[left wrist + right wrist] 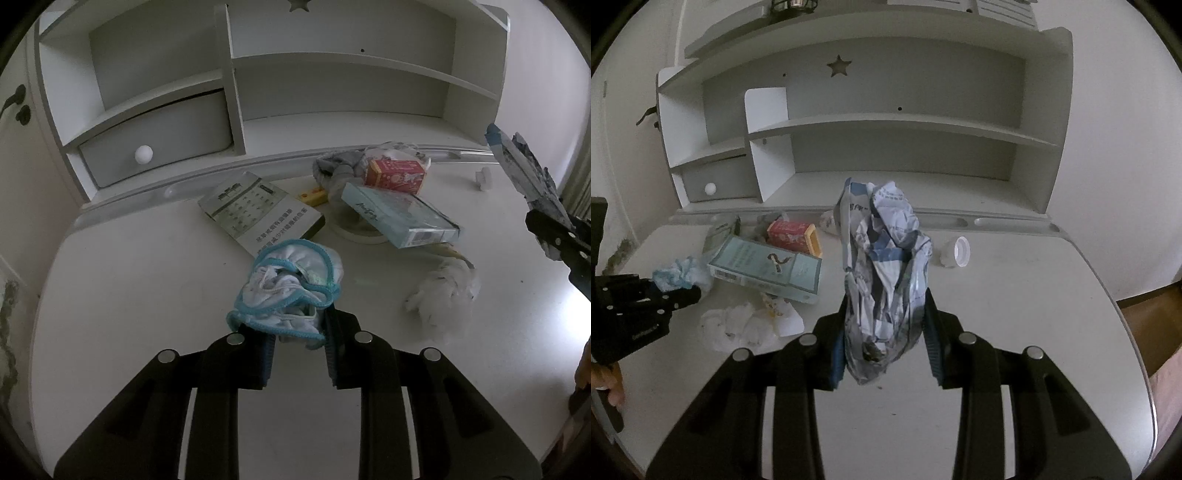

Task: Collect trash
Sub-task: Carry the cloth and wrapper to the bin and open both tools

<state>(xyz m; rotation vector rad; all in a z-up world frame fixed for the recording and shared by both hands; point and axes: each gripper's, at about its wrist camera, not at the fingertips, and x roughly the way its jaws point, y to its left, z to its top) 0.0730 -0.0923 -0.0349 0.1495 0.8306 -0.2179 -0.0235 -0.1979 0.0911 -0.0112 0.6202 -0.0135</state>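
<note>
My left gripper [299, 332] is shut on a crumpled white cloth with a blue trim [291, 288], held just above the white desk [147, 295]. My right gripper [886, 332] is shut on a crumpled blue-and-white printed plastic bag [886, 273], held upright above the desk. The bag also shows at the right edge of the left wrist view [524, 173]. The cloth and left gripper show at the left of the right wrist view [676, 277].
On the desk lie a light blue box [399, 218], a red carton [395, 175], a booklet with a calculator picture [258, 210], a yellow item [314, 195], crumpled white tissue [439, 295] and a white bottle cap [961, 251]. A white shelf unit with a drawer [155, 147] stands behind.
</note>
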